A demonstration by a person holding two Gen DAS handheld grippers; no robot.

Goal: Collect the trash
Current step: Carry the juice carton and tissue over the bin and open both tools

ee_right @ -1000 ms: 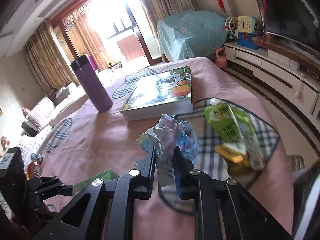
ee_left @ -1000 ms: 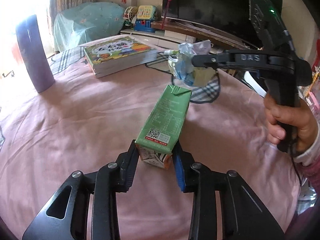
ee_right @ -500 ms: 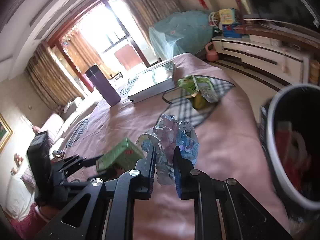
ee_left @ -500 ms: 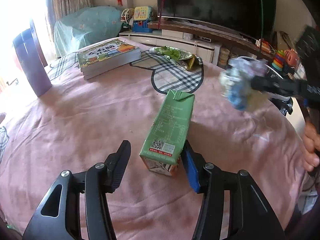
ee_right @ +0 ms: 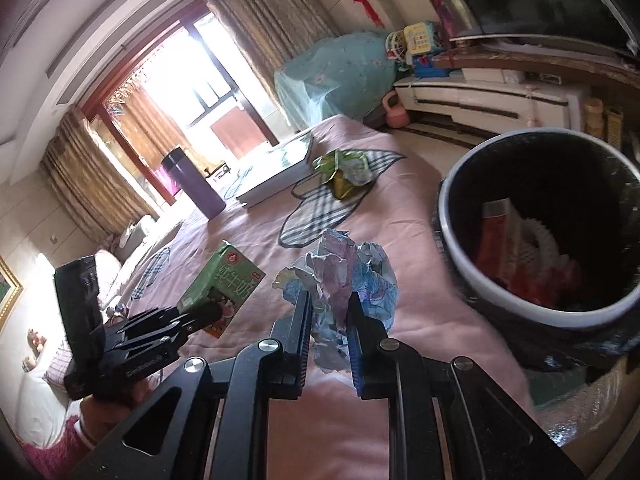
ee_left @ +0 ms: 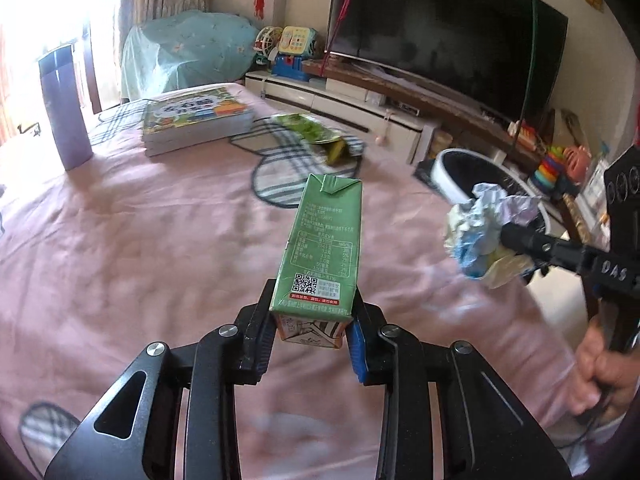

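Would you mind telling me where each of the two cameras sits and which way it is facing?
Left wrist: on the left gripper, looking along its fingers over the pink table toward the TV; the fingers clamp a green carton, and the right hand shows.
Right wrist: on the right gripper, facing the window with the bin at right; its fingers pinch crumpled paper.
Shared: carton, paper, books, purple bottle, bin.

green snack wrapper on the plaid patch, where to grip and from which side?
Grip the green snack wrapper on its raised, crumpled top, coming from above with the jaws pinching across the folds. It lies slumped and flattened on the plaid patch beside the books, so there is no firm side edge to catch.
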